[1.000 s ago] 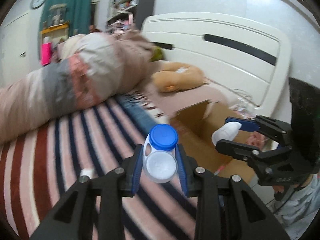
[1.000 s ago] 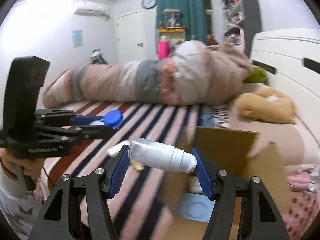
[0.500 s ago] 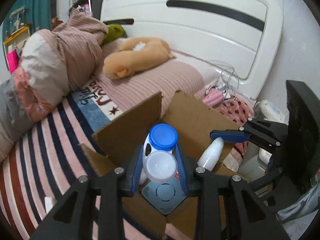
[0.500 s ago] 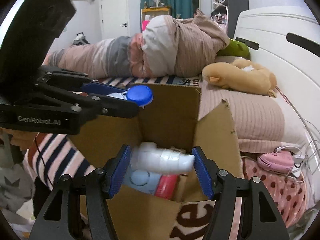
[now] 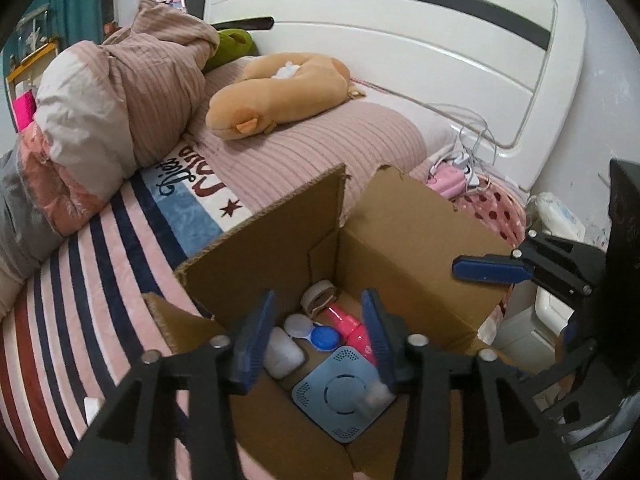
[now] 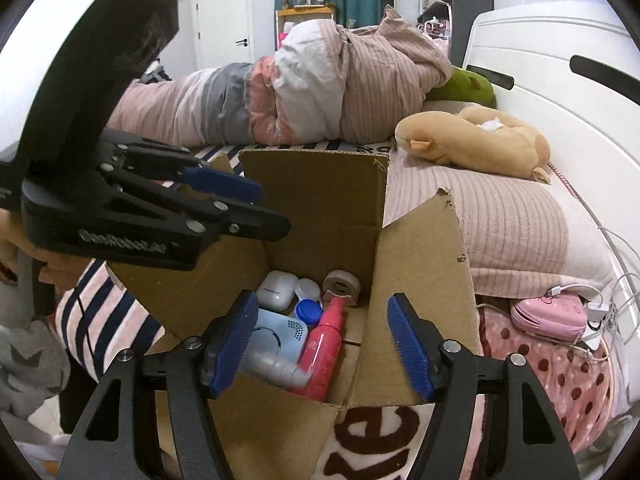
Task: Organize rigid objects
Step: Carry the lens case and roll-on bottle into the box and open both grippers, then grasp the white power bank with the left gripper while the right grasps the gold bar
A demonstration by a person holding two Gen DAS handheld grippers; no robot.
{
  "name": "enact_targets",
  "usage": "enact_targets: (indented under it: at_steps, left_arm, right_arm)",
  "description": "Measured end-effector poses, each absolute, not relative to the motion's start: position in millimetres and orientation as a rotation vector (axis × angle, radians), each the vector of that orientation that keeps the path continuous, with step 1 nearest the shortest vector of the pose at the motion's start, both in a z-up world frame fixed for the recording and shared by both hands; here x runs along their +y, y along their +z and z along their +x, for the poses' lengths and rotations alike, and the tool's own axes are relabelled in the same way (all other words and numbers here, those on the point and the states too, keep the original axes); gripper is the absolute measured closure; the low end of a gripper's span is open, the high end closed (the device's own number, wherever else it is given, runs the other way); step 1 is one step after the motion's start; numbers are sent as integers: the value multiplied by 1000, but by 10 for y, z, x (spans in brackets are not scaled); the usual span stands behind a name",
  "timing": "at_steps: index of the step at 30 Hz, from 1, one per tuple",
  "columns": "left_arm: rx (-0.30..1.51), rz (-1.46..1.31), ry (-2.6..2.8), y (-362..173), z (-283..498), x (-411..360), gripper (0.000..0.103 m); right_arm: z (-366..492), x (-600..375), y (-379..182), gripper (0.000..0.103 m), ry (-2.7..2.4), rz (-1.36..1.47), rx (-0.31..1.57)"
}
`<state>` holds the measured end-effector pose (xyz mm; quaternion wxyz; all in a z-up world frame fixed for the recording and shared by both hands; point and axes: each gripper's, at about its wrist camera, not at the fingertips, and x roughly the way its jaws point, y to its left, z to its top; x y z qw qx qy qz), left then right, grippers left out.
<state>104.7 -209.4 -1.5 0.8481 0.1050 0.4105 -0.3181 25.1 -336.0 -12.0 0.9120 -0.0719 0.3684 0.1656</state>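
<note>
An open cardboard box point(image 5: 404, 240) point(image 6: 328, 200) stands on the bed. Inside lie a blue-and-white contact lens case point(image 5: 316, 332) point(image 6: 309, 300), a white spray bottle point(image 6: 276, 368), a red bottle point(image 6: 324, 344) point(image 5: 348, 322), a blue square device point(image 5: 340, 396) point(image 6: 276, 336), a white earbud case point(image 6: 277, 286) point(image 5: 282, 354) and a tape roll point(image 5: 318, 298) point(image 6: 342, 284). My left gripper point(image 5: 318, 338) is open and empty above the box. My right gripper point(image 6: 322, 344) is open and empty above the box too.
A striped bed cover point(image 5: 80, 280), rolled duvet point(image 5: 100, 92) point(image 6: 320, 88), tan plush toy point(image 5: 280, 92) point(image 6: 472, 140) and white headboard point(image 5: 400, 40) surround the box. A pink device with white cables point(image 6: 548, 316) point(image 5: 448, 178) lies by the headboard.
Both grippers have opened over the box. The lens case has dropped from the left one and the white spray bottle from the right one; both now lie inside.
</note>
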Motion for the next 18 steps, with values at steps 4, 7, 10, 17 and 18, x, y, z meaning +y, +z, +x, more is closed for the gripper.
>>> enact_targets:
  at_steps: [4, 7, 10, 17, 18]
  left_arm:
    - [837, 195, -658, 108, 978, -1929, 52]
    - [803, 166, -630, 238, 894, -1702, 48]
    - [771, 141, -586, 347, 814, -1388, 47]
    - [741, 95, -417, 376, 675, -382, 44]
    - [743, 92, -395, 349, 665, -262, 44]
  right_arm:
    - [232, -3307, -93, 39, 360, -148, 762]
    - [213, -3209, -37, 39, 382, -154, 757]
    - [187, -3057, 48, 39, 403, -168, 744]
    - [134, -2421, 298, 39, 527, -167, 689]
    - [140, -2280, 310, 38, 564, -162, 690]
